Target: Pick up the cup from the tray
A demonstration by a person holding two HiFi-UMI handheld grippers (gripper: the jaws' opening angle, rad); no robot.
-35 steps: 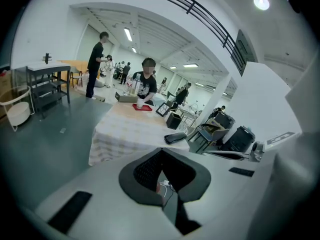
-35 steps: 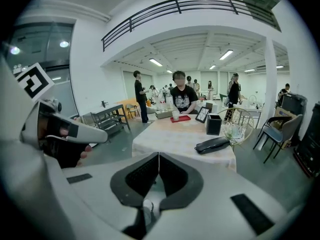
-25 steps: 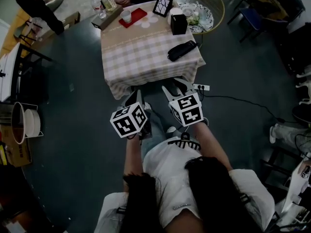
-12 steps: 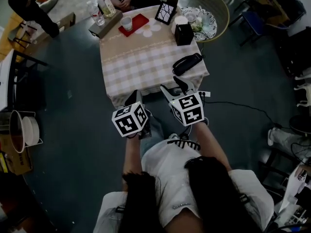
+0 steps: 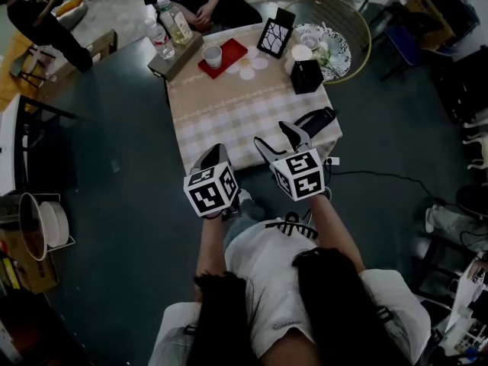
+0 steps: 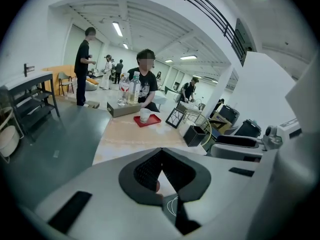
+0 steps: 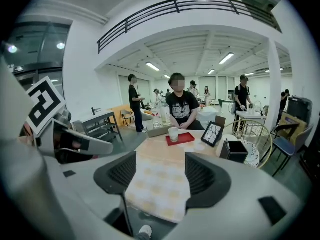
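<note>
I see a dark floor (image 5: 114, 174), white walls (image 7: 87, 69), strip lights (image 6: 116, 29) overhead, a railing (image 7: 185, 4) up high, a rack (image 6: 30, 101) left, and a checked tabletop (image 5: 244, 113) ahead.

1. The cup (image 5: 213, 55) is small, white and open-topped. It stands upright on the tray's left end, as the head view shows it.
2. The tray (image 5: 233, 52) is flat, red and rectangular, and lies askew at the far end of the checked table (image 5: 244, 113).

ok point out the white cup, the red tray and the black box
small white cup (image 5: 213, 55), head view, on its open top
red flat tray (image 5: 233, 51), head view, bare part right of the cup
black square box (image 5: 307, 76), head view, its top
</note>
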